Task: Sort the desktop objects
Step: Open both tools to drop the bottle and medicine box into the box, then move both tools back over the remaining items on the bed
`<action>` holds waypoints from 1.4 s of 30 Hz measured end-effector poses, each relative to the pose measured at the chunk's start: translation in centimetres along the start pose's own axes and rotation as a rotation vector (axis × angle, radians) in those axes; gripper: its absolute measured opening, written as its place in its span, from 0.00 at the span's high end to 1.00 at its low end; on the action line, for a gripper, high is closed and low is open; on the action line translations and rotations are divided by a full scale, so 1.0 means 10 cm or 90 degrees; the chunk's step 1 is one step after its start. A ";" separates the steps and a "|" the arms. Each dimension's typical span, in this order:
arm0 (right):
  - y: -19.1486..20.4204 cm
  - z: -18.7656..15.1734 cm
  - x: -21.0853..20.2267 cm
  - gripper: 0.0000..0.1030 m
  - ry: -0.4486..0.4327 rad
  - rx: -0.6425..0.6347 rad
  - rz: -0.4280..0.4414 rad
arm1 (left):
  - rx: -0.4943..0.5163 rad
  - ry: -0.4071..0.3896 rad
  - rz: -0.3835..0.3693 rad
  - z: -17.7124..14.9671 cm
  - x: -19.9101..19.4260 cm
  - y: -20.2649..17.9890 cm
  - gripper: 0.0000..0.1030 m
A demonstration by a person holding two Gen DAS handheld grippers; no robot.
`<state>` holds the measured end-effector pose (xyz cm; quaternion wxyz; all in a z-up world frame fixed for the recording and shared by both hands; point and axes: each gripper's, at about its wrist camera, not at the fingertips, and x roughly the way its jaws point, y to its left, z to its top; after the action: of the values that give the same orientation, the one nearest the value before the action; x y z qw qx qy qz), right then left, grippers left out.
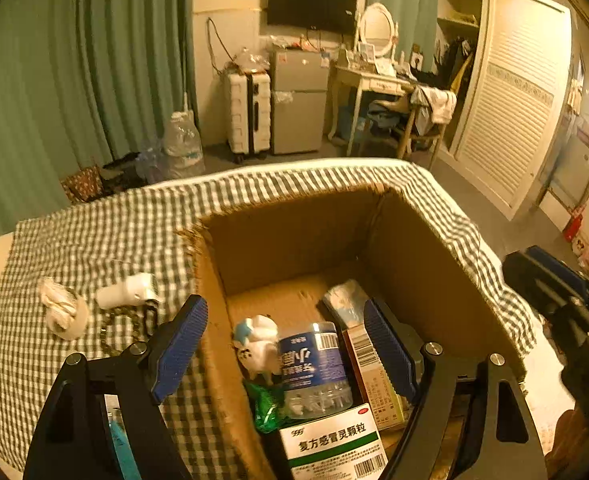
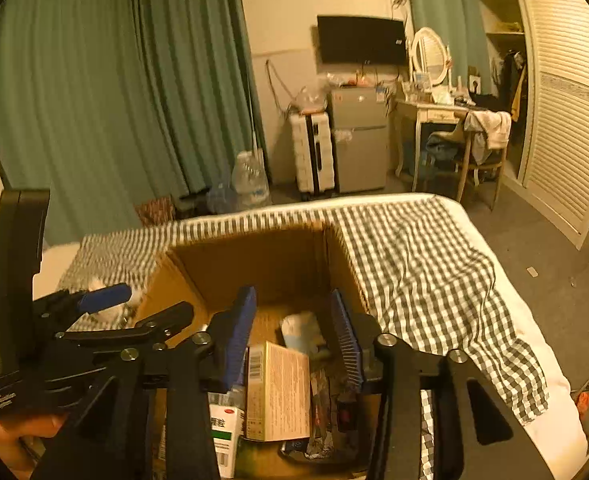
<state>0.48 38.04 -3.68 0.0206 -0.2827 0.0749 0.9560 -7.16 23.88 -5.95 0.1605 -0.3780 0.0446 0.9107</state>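
An open cardboard box [image 1: 294, 236] stands on a green-checked cloth [image 1: 106, 236]. It holds a blue-labelled bottle [image 1: 314, 364], a white medicine box [image 1: 334, 444], a tan carton [image 1: 370, 372], a small white figure [image 1: 256, 344] and a green wrapper [image 1: 268, 404]. My left gripper [image 1: 286, 348] is open and empty, straddling the box's left wall. My right gripper [image 2: 294, 332] is open and empty above the box [image 2: 262, 260], over the tan carton [image 2: 282, 392]. On the cloth left of the box lie a white device [image 1: 128, 290] and a crumpled white item [image 1: 62, 312].
The right gripper's body [image 1: 566, 320] shows at the right edge of the left wrist view; the left gripper [image 2: 94, 320] shows at the left of the right wrist view. Beyond the table are green curtains [image 2: 114, 100], a suitcase [image 2: 312, 156], a small fridge [image 2: 358, 140] and a wardrobe [image 2: 562, 100].
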 end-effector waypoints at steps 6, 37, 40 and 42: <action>0.01 0.13 -0.27 0.52 -0.054 0.025 0.016 | -0.013 -0.050 0.024 0.06 -0.44 0.15 0.15; 0.86 0.18 -0.91 0.00 -0.145 -0.017 0.128 | -0.060 -0.157 0.182 -0.27 -1.75 1.68 0.00; 0.95 0.13 -0.87 0.00 -0.143 -0.023 0.134 | -0.077 -0.150 0.184 -0.34 -1.70 1.90 0.00; 1.01 0.13 -0.80 0.00 -0.133 -0.023 0.139 | -0.088 -0.147 0.190 -0.40 -1.66 2.00 0.00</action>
<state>5.74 28.28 3.07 -0.0807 -0.1721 0.0852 0.9780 0.04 -0.17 2.09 0.0015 -0.2702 0.0188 0.9626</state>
